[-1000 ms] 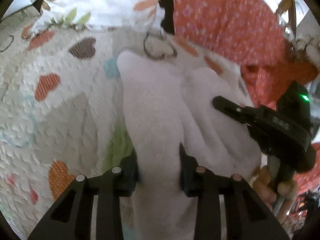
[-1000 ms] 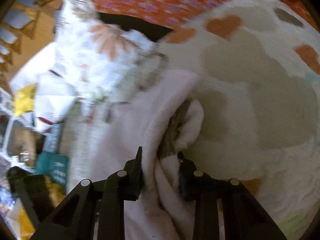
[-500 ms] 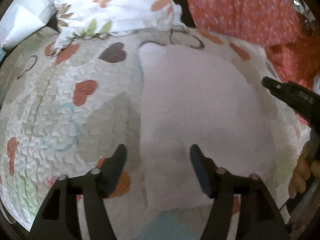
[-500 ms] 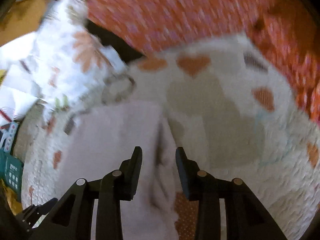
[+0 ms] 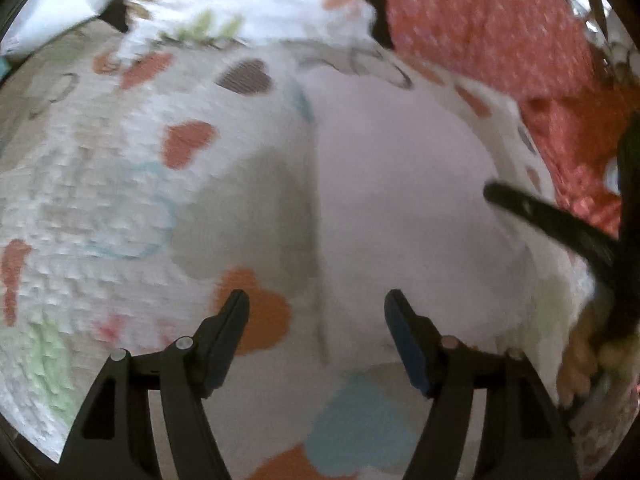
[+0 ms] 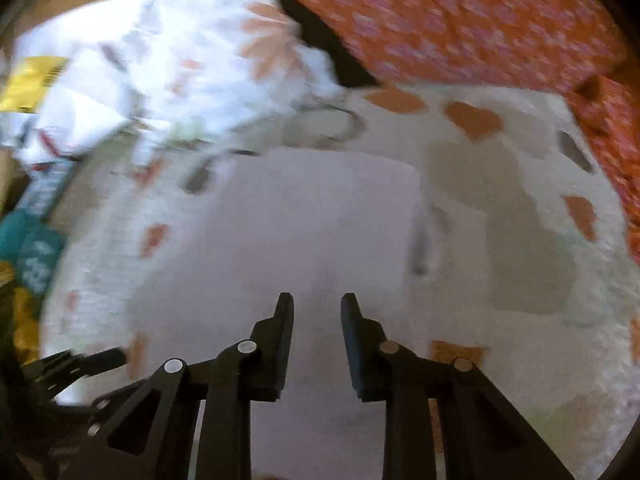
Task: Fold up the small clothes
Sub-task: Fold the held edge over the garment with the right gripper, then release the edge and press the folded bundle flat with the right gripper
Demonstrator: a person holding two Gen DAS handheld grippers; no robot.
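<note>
Whereas a second ago both claws were clamped on bunched folds of the pale pink cloth [image 5: 400, 208], it now lies released and spread flat on the heart-print quilt [image 5: 120, 184], its edges squared off in the right wrist view. The left gripper [image 5: 316, 304] has let go and stands wide open, empty, its fingers straddling the cloth's near left edge and hovering above it; whether they brush the fabric cannot be told through the blur. The right gripper [image 6: 316, 304] has also freed its fold and now shows a narrower gap, parted and holding nothing, poised over the cloth's near edge. In the left wrist view its black finger reaches in over the cloth's right side. Beyond the cloth lies a white floral garment [image 6: 192, 64], touching the quilt's far edge, and behind it an orange patterned fabric [image 5: 480, 20].
</note>
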